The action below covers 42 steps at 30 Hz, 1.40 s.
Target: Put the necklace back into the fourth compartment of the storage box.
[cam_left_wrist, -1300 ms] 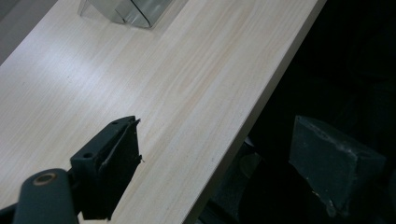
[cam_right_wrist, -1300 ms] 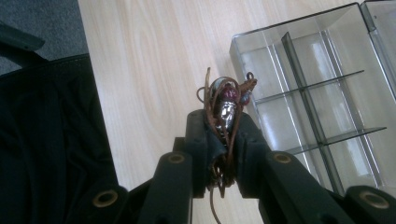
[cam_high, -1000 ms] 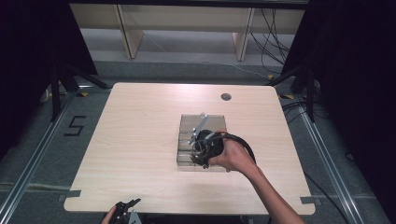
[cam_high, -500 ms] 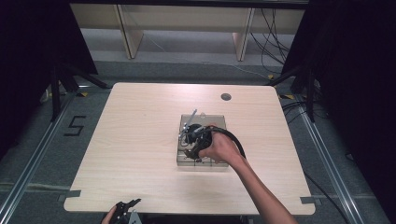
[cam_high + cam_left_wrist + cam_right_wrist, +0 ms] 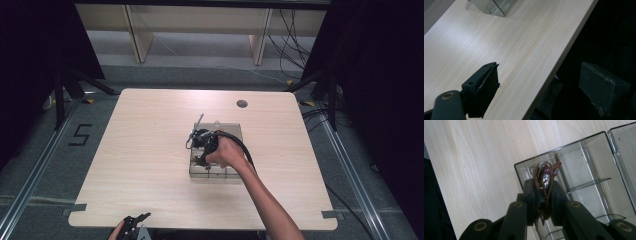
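Brown cord necklace (image 5: pixel 544 173) sits pinched in my right fingers (image 5: pixel 534 187) above the clear box (image 5: pixel 596 165). Left fingers (image 5: pixel 484 82) gape wide, idle. Trailing cord could snag a divider, I reckon.

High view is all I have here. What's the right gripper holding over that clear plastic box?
Observer: The right gripper is shut on a bundle of brown cord with a dark red bead.
Operator: Over which part of the clear plastic divided box?
Observer: Its corner compartment, by the dark rim.
Operator: Left gripper?
Observer: The left gripper is open; one jaw is over the pale wooden table, the other past its edge.
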Each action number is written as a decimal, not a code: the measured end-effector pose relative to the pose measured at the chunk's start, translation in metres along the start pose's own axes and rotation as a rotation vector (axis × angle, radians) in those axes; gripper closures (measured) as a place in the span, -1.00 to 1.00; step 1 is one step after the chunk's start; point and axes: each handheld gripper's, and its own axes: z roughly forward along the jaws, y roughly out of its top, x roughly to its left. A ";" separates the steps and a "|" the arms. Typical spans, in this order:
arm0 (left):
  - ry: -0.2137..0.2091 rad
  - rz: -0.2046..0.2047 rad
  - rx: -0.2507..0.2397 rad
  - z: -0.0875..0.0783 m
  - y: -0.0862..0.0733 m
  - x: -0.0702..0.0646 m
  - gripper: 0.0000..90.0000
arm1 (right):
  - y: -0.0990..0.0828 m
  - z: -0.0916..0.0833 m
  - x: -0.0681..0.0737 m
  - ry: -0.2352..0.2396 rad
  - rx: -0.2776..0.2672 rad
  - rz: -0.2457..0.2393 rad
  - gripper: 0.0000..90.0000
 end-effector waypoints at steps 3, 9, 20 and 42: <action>-0.003 -0.007 -0.003 0.000 0.000 0.000 -0.66 | 0.003 0.004 0.000 0.005 0.007 0.002 0.75; -0.014 0.003 0.015 -0.002 0.001 0.000 -0.66 | 0.006 0.014 -0.002 0.010 0.015 -0.015 0.75; 0.006 0.015 0.019 -0.002 0.000 0.001 -0.66 | 0.008 0.030 -0.006 0.021 0.043 0.018 0.75; 0.014 0.006 0.006 0.000 -0.001 0.000 -0.66 | 0.006 0.017 -0.013 0.002 -0.029 0.115 0.53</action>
